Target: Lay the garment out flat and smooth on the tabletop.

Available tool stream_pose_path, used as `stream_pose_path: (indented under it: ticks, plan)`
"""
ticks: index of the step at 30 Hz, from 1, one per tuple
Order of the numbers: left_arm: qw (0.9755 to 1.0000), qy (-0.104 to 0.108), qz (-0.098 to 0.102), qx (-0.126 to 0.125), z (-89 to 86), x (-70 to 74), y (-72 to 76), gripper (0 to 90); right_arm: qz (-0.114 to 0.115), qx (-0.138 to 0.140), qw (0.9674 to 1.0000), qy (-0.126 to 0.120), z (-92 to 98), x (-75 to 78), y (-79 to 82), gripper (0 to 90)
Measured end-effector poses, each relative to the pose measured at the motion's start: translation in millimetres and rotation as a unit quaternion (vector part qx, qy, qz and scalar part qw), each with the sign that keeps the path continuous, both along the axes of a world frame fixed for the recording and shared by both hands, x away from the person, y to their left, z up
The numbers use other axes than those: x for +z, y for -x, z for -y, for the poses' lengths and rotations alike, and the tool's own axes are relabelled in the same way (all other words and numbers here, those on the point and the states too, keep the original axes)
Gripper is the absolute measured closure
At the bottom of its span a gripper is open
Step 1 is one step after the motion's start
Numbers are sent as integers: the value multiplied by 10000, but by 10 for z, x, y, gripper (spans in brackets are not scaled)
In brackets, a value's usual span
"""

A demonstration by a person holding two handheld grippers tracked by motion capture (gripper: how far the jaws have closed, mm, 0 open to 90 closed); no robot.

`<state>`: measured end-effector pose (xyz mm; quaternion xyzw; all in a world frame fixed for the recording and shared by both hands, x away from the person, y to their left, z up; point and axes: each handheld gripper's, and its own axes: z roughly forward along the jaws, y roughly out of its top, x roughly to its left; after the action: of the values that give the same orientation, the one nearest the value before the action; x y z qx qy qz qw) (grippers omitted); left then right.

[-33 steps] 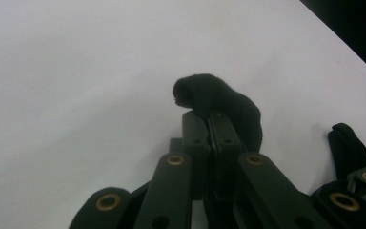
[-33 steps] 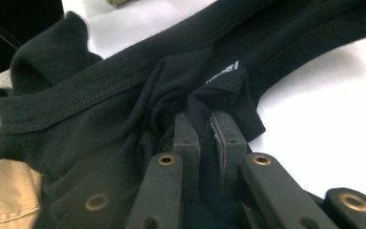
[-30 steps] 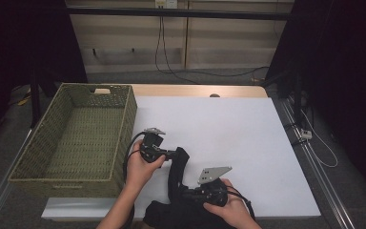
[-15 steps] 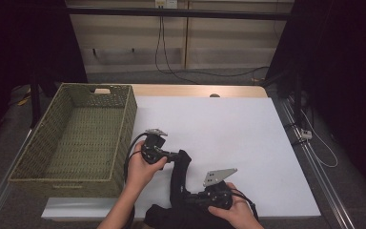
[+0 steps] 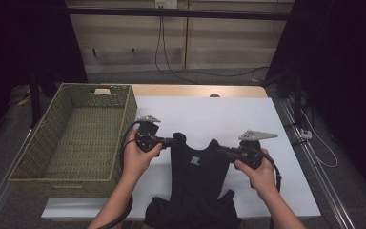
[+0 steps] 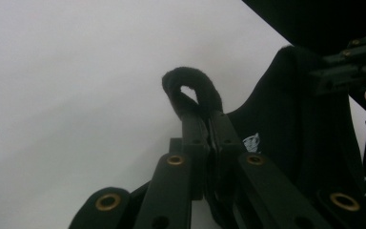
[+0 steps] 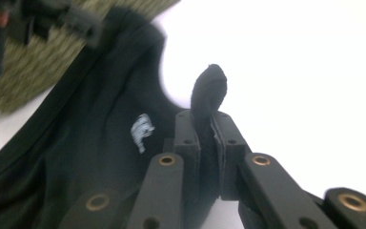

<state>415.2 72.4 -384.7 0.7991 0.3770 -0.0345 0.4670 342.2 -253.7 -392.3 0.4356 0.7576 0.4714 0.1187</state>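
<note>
- High view: black tank top (image 5: pixel 198 176) stretched between left gripper (image 5: pixel 173 141) and right gripper (image 5: pixel 222 150) over the white bench (image 5: pixel 267 124); hem trails off the near edge. Wicker basket (image 5: pixel 71 143) sits left.
- Left gripper view: fingers (image 6: pixel 195 138) pinch a shoulder strap.
- Right gripper view: fingers (image 7: pixel 187 143) clamp the other strap.
- Step, likely: spreading the top. Next: lay it flat, wrinkle-free.
</note>
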Motion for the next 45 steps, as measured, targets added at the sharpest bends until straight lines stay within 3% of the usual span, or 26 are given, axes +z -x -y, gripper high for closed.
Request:
stream_pose_path:
  ticks: [5,9,12,19,25,30,33,35,37,39,40,42,43,45]
  plan:
    - [9998,3,166,72,31,134,-132,872,211,-229,9995,-25,89,186,-217,828]
    - [9997,126,180,109,49,203,-237,871,353,-422,9985,-44,106,291,-351,828]
    - [9996,174,205,99,79,231,-282,871,372,-402,9985,-14,93,283,-421,828]
    - [9998,17,166,141,141,177,-363,872,202,-447,9988,-26,124,141,-493,829]
    - [9997,-9,198,144,171,233,-535,872,186,-513,9984,-142,216,185,-610,829]
    - [9997,106,136,174,204,333,-781,874,172,-524,9984,-79,288,287,-825,829]
    - [9998,28,130,166,224,380,-992,876,83,-526,9985,-88,320,334,-1014,834]
    - [9991,-184,227,322,250,433,-1159,879,38,-558,9984,-81,348,375,-1177,841]
    - [9977,-193,419,503,278,519,-1344,880,272,-951,9951,67,387,484,-1360,845]
    - [9967,-217,541,559,343,560,-1515,877,414,-1411,9888,-261,448,621,-1545,834]
    - [9965,-208,512,622,380,538,-1577,856,470,-1616,9849,-410,454,654,-1619,775]
    - [9969,-262,422,603,474,442,-1613,552,312,-1888,9814,-133,405,613,-1716,454]
    - [9975,-173,426,529,506,383,-1587,485,220,-1919,9811,-109,388,564,-1720,395]
    - [9992,59,255,305,541,282,-1516,365,-3,-1588,9872,-132,358,426,-1662,359]
